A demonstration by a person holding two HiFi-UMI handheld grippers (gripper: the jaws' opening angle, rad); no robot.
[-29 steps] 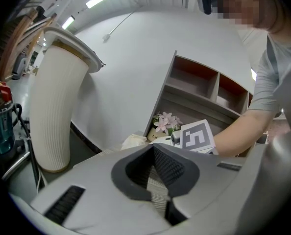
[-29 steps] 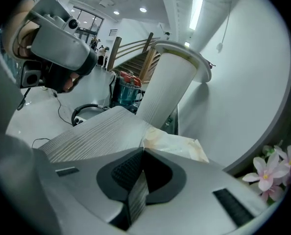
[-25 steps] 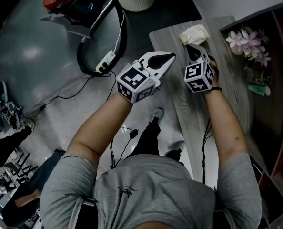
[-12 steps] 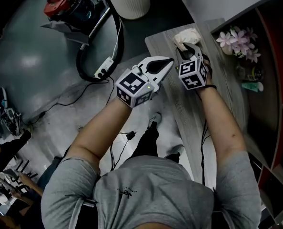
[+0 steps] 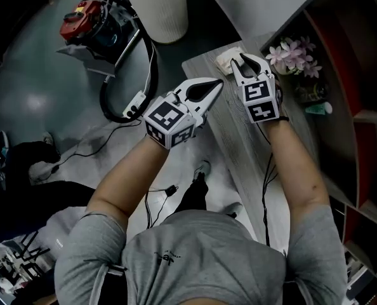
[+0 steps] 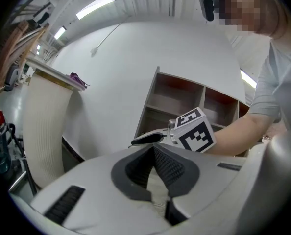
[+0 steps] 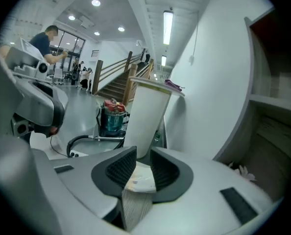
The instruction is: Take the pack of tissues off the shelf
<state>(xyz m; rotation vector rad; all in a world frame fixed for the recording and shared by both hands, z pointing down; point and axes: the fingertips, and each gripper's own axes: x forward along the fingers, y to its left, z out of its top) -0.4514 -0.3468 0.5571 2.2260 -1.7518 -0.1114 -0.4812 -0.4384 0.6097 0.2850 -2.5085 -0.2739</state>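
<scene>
The pack of tissues (image 5: pixel 226 57), white and crumpled, lies on the far end of the grey wooden table (image 5: pixel 239 145). My right gripper (image 5: pixel 247 59) hovers just right of it and above it, open. Its jaws have just been opening, and nothing is between them. In the right gripper view the pack (image 7: pixel 141 179) shows through the gap of that gripper (image 7: pixel 143 155), down on the table (image 7: pixel 135 212). My left gripper (image 5: pixel 219 83) hangs to the left of the table, shut and empty. Its pads meet in the left gripper view (image 6: pixel 154 148), where the right gripper (image 6: pixel 148 138) also shows.
An open shelf unit (image 5: pixel 360 116) stands at the right with pink flowers (image 5: pixel 290 53) and a teal tube (image 5: pixel 318 108). A white ribbed bin (image 5: pixel 155 8), a red machine (image 5: pixel 90 21) with a black hose (image 5: pixel 122 94) and cables sit on the floor at the left.
Both grippers have risen. The right gripper, shut at the tissue pack a second ago, now stands open above it, and the pack stays on the table end.
</scene>
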